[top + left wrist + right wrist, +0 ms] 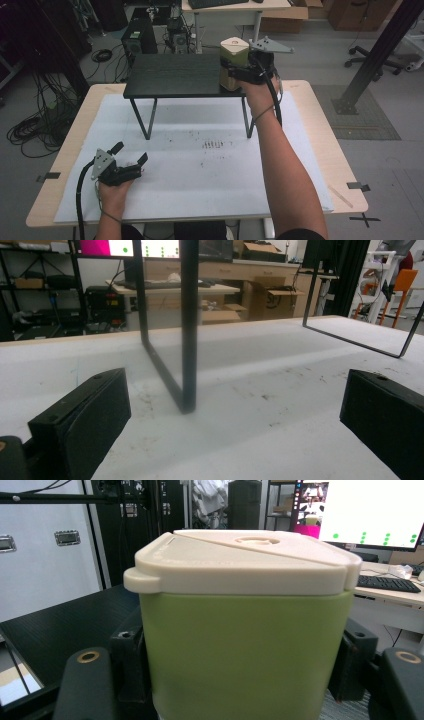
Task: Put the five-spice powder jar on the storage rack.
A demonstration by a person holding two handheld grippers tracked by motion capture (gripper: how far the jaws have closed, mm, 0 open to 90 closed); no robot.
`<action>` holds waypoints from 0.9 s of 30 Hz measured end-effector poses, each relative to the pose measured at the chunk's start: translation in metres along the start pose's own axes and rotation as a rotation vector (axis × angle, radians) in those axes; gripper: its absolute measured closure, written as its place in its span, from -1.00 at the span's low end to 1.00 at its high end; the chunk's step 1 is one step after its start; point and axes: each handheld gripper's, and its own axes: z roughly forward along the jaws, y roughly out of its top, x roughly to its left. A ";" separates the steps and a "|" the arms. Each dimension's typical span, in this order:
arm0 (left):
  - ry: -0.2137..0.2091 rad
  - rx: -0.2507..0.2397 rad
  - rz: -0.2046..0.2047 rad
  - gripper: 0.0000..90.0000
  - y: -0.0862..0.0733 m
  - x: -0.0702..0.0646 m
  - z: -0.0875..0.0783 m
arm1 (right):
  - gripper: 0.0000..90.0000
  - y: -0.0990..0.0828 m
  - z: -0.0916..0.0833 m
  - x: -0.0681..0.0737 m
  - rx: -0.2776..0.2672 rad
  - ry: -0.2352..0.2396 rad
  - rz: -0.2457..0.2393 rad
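Right tongs [235,680] pinch the green container [240,650], whose base is cut off below; left tongs [230,425] rest spread on the counter [280,440].

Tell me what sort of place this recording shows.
Most likely a lab or workshop: cable bundles on the floor, a monitor with a keyboard on a desk, and an equipment rack.

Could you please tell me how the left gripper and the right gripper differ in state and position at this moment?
The left gripper stands open with nothing between its jaws, while the right gripper is shut on the green plastic container with a cream lid. The left gripper sits low over the white table cover; the right gripper is up at the black raised shelf. Both are black and hand-held.
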 end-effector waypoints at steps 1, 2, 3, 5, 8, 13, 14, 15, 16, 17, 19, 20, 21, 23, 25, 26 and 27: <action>0.000 -0.001 -0.001 -1.00 0.000 0.000 0.000 | -0.34 0.000 0.000 0.000 0.000 0.001 -0.001; -0.001 -0.002 -0.002 -1.00 0.000 0.000 0.000 | -0.35 0.000 0.000 0.000 0.000 0.001 0.001; 0.001 -0.002 -0.002 -1.00 0.000 0.000 0.000 | -0.35 0.000 0.000 0.000 -0.001 0.004 0.001; 0.001 -0.003 -0.002 -1.00 0.000 0.000 0.000 | -0.35 0.000 0.000 -0.001 0.000 0.005 0.000; 0.002 -0.001 -0.001 -1.00 0.000 0.000 0.000 | -0.36 0.000 0.000 -0.001 -0.006 0.006 0.009; 0.001 -0.001 0.000 -1.00 0.000 0.000 0.000 | -0.39 0.000 -0.001 0.000 -0.016 0.005 0.012; 0.000 0.000 0.000 -1.00 0.000 0.000 0.000 | -0.39 0.000 -0.001 0.000 -0.016 0.006 0.013; 0.001 -0.001 0.000 -1.00 0.000 0.000 0.000 | -0.40 0.000 -0.001 0.000 -0.017 0.006 0.014; 0.000 -0.001 0.001 -1.00 0.000 0.000 0.000 | -0.41 0.000 -0.001 0.000 -0.018 0.006 0.013; 0.001 -0.001 0.000 -1.00 0.000 0.000 0.000 | -0.42 0.000 -0.001 0.000 -0.017 0.006 0.013; 0.001 -0.001 0.001 -1.00 0.000 0.000 0.000 | -0.44 0.000 -0.001 0.001 -0.015 0.004 0.011; 0.001 -0.001 0.000 -1.00 0.000 0.000 0.000 | -0.45 0.000 -0.001 0.001 -0.014 0.002 0.011; 0.001 -0.001 0.000 -1.00 0.000 0.000 0.000 | -0.47 0.000 0.000 0.001 -0.012 -0.001 0.011; 0.001 -0.001 0.000 -1.00 0.000 0.000 0.000 | -0.51 -0.001 0.000 0.001 -0.010 -0.010 0.014; 0.000 -0.001 0.000 -1.00 0.000 0.000 0.000 | -0.52 -0.001 0.001 0.001 -0.012 -0.012 0.016; 0.000 -0.001 -0.001 -1.00 0.000 0.000 0.000 | -0.53 -0.001 0.001 0.002 -0.012 -0.013 0.015; 0.001 -0.001 -0.001 -1.00 0.000 0.000 0.000 | -0.53 -0.001 0.001 0.002 -0.012 -0.013 0.013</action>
